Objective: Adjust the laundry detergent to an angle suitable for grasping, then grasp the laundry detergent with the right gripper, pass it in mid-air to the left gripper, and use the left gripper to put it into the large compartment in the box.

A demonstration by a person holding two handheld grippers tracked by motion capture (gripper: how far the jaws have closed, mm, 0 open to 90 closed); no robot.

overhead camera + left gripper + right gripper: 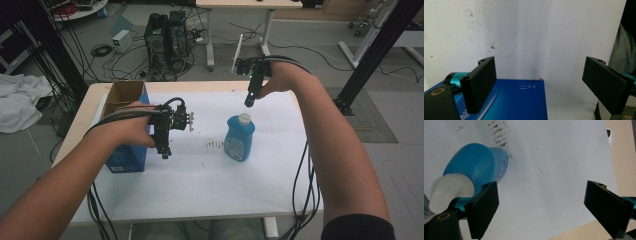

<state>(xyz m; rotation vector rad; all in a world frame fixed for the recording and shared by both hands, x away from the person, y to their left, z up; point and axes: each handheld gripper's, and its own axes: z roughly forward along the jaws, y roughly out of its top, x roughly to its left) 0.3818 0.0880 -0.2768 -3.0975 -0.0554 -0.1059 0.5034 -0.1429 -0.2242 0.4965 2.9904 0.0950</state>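
Cables, a computer tower [165, 42] and table legs crowd the grey floor behind a wooden table [90, 107] spread with a white sheet [210, 185], lightly stained near its middle. At centre, a blue bottle [239, 137] with a white cap [244, 118] stands upright on the sheet. At its nine o'clock, well apart, an open cardboard box [125, 127] with blue printed sides sits at the sheet's left edge.

A person works from six o'clock with a gripper in each hand. The right gripper [248, 101] hangs just above and beyond the bottle, at about its twelve o'clock, jaws spread wide and holding nothing; in the right gripper view the cap [449, 192] lies outside the left jaw rather than between the pair. The left gripper [164, 152] hovers beside the box's right face, likewise wide open and empty, with the blue box [509, 100] showing low between its jaws.

The bottle looks to be the next thing to be picked up, and the risk lies in alignment. If the right gripper descends as it now stands, one jaw would likely strike the cap or shoulder and tip the bottle on the smooth sheet. A grip taken only on the narrow cap could let the heavier body swing or slip. The trailing cables [300, 200] at four o'clock might also snag the table edge.
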